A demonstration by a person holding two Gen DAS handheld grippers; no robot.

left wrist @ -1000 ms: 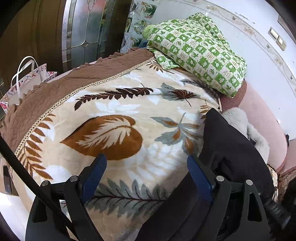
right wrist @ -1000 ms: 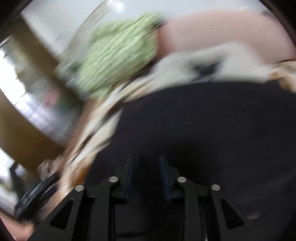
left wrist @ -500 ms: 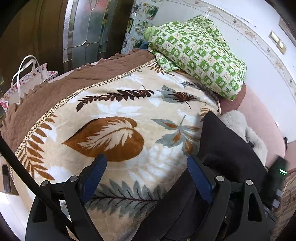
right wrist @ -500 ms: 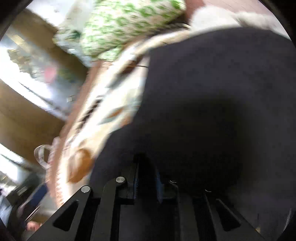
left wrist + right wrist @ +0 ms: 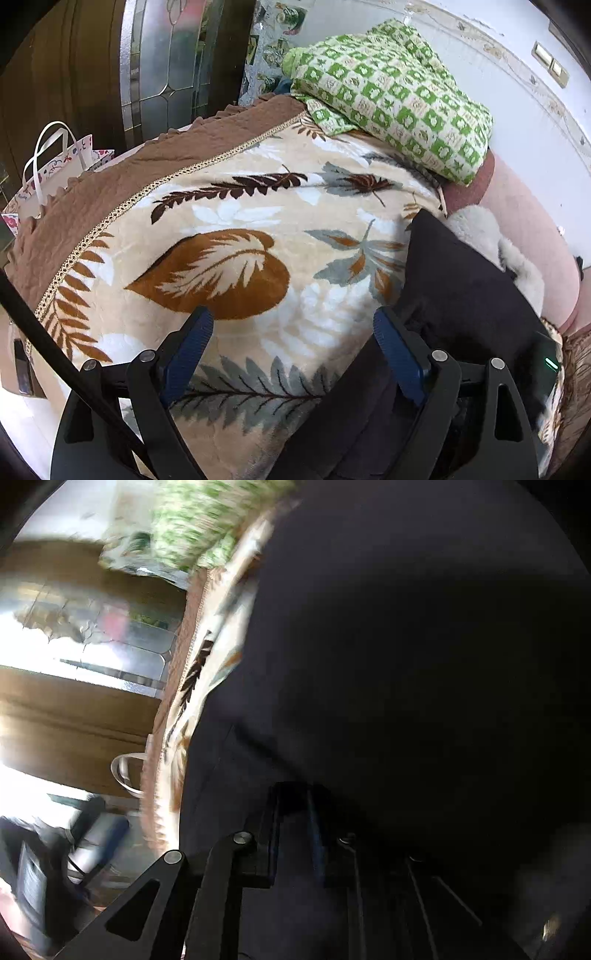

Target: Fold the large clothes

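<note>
Big dark soft garment (image 5: 461, 280) lies at 4 o'clock on the leaf-print fleece bed blanket (image 5: 229, 236), w/ folding seemingly unfinished. Right gripper (image 5: 295, 834) fingers pinch its cloth; left gripper (image 5: 291, 339) fingers spread, empty.

The blanket (image 5: 236, 236) is plush, fuzzy fleece with printed leaves. Its brown border (image 5: 122, 173) is crinkled cloth, matt, edged with a woven gold braid. The dark garment (image 5: 469, 295) is smooth, matt cloth; in the right wrist view (image 5: 406, 664) it reads as plain and dull. The green checked quilt (image 5: 399, 92) is soft printed cotton. A white fur trim (image 5: 480, 236) looks fluffy. The bag (image 5: 55, 166) is glossy paper. The door (image 5: 162, 62) has shiny leaded glass in dark wood. The left gripper (image 5: 291, 339) is matt black plastic with ribbed blue pads (image 5: 395, 354) and metal pins.
</note>
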